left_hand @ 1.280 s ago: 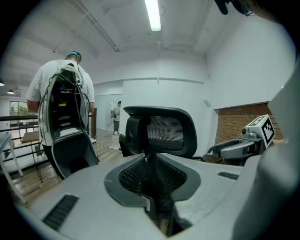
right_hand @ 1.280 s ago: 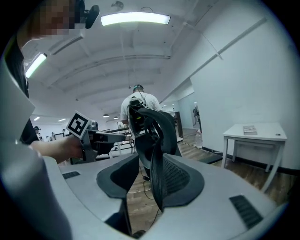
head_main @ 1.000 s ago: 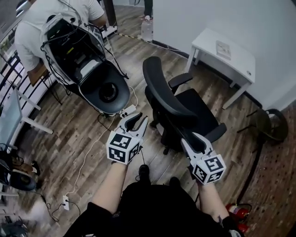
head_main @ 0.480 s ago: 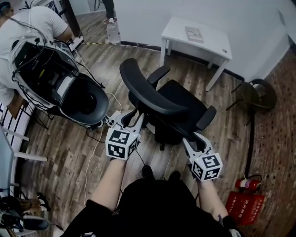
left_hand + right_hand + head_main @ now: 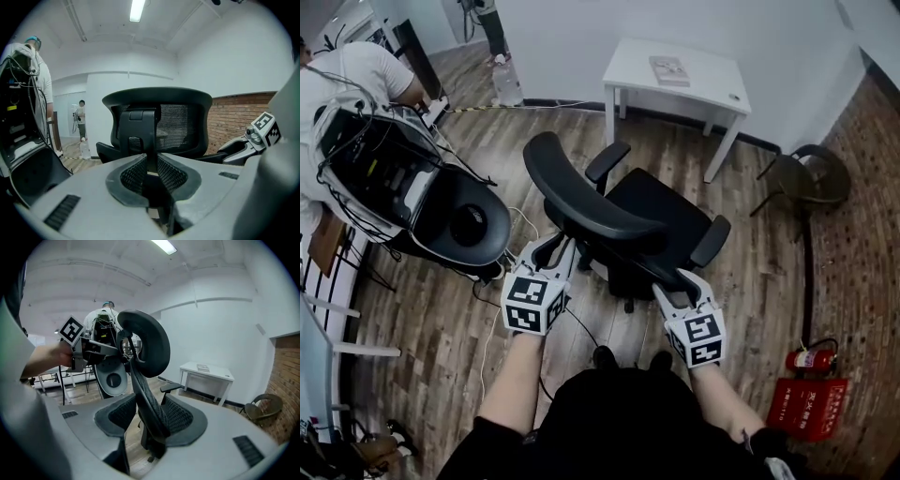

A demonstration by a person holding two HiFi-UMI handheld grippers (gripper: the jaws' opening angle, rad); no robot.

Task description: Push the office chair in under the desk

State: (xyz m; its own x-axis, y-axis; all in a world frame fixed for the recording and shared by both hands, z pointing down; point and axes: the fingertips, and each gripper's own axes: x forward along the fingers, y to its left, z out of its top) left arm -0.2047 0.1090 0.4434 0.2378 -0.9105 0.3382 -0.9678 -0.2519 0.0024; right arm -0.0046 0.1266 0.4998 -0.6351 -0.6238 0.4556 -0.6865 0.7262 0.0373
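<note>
The black office chair with a mesh backrest (image 5: 661, 211) stands on the wooden plank floor (image 5: 431, 319), with its back turned to both grippers. The left gripper (image 5: 558, 248) is at the left side of the backrest. Its fingers are only narrowly apart and hold nothing, and the central back support of the chair shows just beyond the gap. The right gripper (image 5: 680, 281) is at the right side of the backrest. Its fingers are opening, and the thin side edge of the backrest stands between them. The white rectangular counter (image 5: 703, 80) is well beyond the fingers, on the far side of the chair, near the white wall. The chair is not under it.
</note>
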